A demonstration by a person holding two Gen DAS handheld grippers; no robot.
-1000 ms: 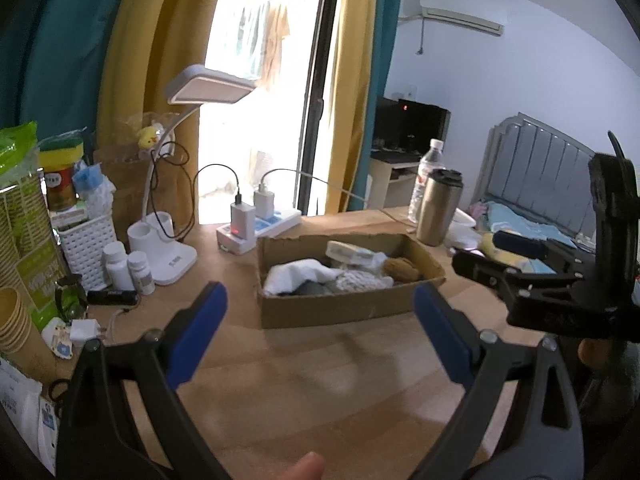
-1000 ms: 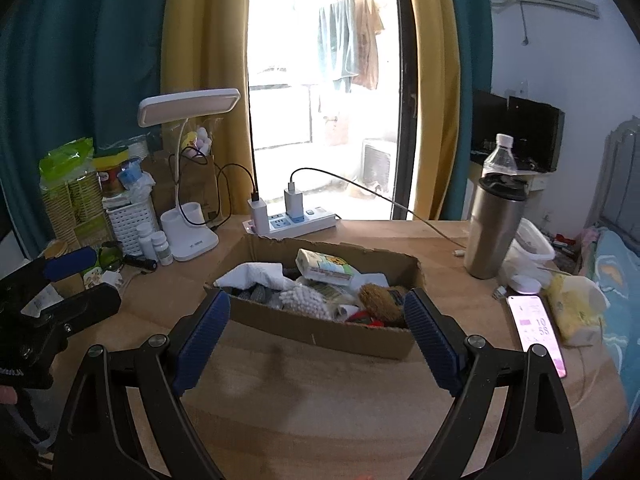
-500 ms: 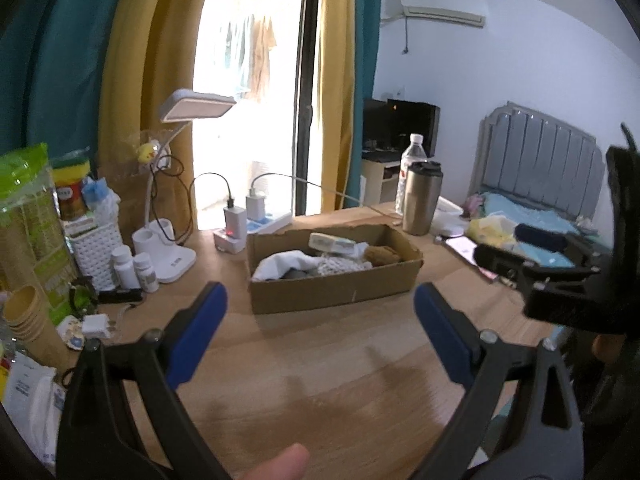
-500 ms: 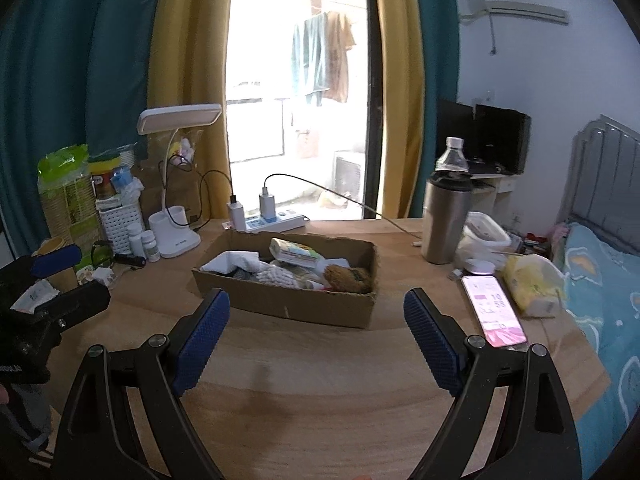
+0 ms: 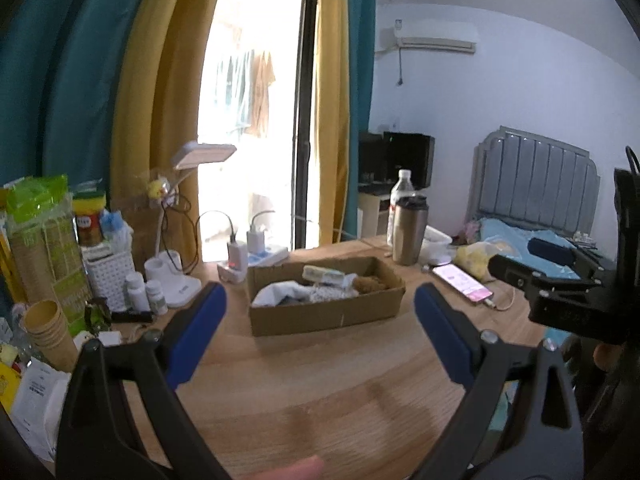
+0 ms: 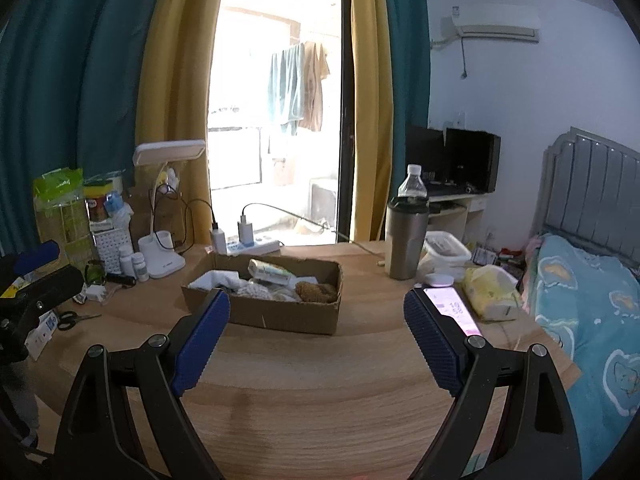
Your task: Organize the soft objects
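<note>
A shallow cardboard box (image 5: 324,312) (image 6: 280,314) stands on the wooden table, well beyond both grippers. Inside it lie a white cloth (image 5: 280,294) (image 6: 218,280), a small packet (image 6: 270,272), a knitted white item (image 6: 256,290) and a brown fuzzy toy (image 5: 368,283) (image 6: 314,291). My left gripper (image 5: 320,332) is open with nothing between its blue pads. My right gripper (image 6: 316,334) is open and empty too. In the left wrist view the right gripper (image 5: 560,280) shows at the right edge. The left gripper (image 6: 36,276) appears at the left edge of the right wrist view.
A steel tumbler (image 6: 406,236), a water bottle (image 6: 412,186), a lit phone (image 6: 452,308) and a yellow tissue pack (image 6: 490,292) sit right of the box. A desk lamp (image 6: 160,240), pill bottles (image 5: 146,294), power strip (image 6: 248,244), scissors (image 6: 72,318), paper cups (image 5: 48,328) crowd the left. A bed (image 6: 592,312) lies right.
Both grippers have drawn back from the box and risen a little, so the box looks smaller and more bare tabletop lies in front of them. Jaws stayed open.
</note>
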